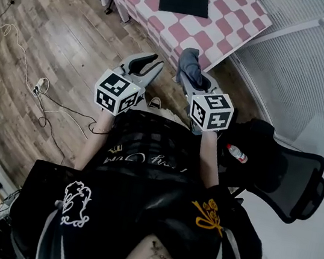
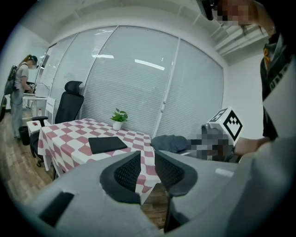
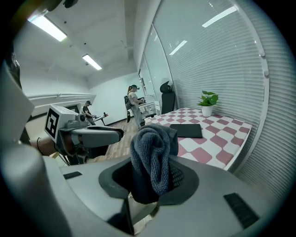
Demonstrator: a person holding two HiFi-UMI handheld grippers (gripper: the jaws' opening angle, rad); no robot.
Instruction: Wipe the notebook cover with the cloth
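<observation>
A black notebook lies flat on a table with a pink-and-white checked cover, well ahead of both grippers. It also shows in the left gripper view and the right gripper view. My right gripper is shut on a bunched grey cloth that sticks up from its jaws. My left gripper is beside it with a narrow gap between its jaws and nothing held. Both hover over the floor just short of the table's near corner.
A small potted plant stands at the table's far end. A black office chair is to my right, and cables trail on the wooden floor at left. Blinds on a glass wall run along the right. A person stands far off.
</observation>
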